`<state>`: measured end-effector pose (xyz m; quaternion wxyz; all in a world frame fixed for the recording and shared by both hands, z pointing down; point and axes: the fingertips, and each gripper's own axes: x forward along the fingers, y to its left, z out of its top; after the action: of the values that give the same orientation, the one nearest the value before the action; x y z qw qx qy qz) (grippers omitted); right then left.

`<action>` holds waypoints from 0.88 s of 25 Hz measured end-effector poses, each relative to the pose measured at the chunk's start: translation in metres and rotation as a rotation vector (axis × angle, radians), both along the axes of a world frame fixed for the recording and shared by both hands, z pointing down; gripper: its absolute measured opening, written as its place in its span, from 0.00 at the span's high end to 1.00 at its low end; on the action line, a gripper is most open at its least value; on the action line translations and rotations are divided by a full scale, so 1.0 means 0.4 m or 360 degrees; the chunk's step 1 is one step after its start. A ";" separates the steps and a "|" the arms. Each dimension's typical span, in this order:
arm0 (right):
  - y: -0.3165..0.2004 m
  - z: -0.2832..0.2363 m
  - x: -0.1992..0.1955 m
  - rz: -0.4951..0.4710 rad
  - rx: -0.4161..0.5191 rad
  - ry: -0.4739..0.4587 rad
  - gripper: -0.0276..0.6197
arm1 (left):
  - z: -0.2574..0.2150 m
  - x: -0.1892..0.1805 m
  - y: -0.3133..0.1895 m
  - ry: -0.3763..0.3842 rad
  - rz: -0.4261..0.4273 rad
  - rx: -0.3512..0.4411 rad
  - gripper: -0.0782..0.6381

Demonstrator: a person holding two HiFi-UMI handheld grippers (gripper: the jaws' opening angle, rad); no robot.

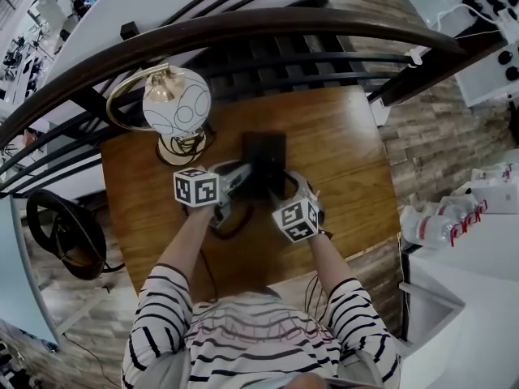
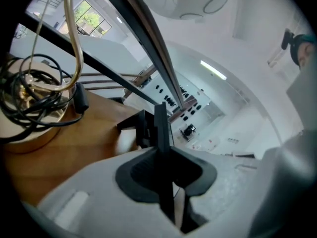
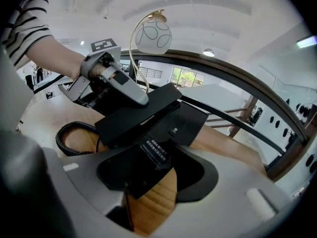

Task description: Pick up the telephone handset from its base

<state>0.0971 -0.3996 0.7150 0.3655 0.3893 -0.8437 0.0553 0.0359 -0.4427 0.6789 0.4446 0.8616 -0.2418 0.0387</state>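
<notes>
Head view: a wooden table [image 1: 349,152] fills the middle of the frame, with a globe lamp [image 1: 176,100] at its upper left and a curved dark railing [image 1: 324,27] across the top. The black telephone base [image 1: 264,154] sits at the table's centre. The left gripper [image 1: 239,177] reaches it from the lower left and the right gripper [image 1: 290,186] from the lower right. Striped sleeves [image 1: 162,306] fill the bottom.

Left gripper view: the 2 jaws are clenched on the handset [image 2: 160,133], seen edge-on as a thin black slab standing upright at centre. The lamp's foot, wound with cable [image 2: 29,108], is at the left edge.

Right gripper view: the handset is a flat black slab in the frame's middle, tilted up off the base and held by the left gripper at its upper-left end. A coiled cord [image 3: 69,133] loops at the left. The right gripper's jaws stand apart around the base's near corner, with bare wood showing beside the right pad.
</notes>
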 end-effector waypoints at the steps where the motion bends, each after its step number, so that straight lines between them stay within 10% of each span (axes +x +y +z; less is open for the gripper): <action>1: 0.004 0.001 -0.002 0.0000 -0.0001 0.0001 0.63 | -0.005 -0.006 0.006 0.0007 -0.0007 0.0002 0.79; 22: 0.068 -0.114 0.055 0.0288 -0.0055 -0.0275 0.62 | -0.225 -0.072 0.149 0.0078 -0.0087 0.0214 0.79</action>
<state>0.1190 -0.3724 0.6693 0.2917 0.4513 -0.8323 0.1360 0.0072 -0.3830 0.5888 0.3925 0.8832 -0.2563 -0.0109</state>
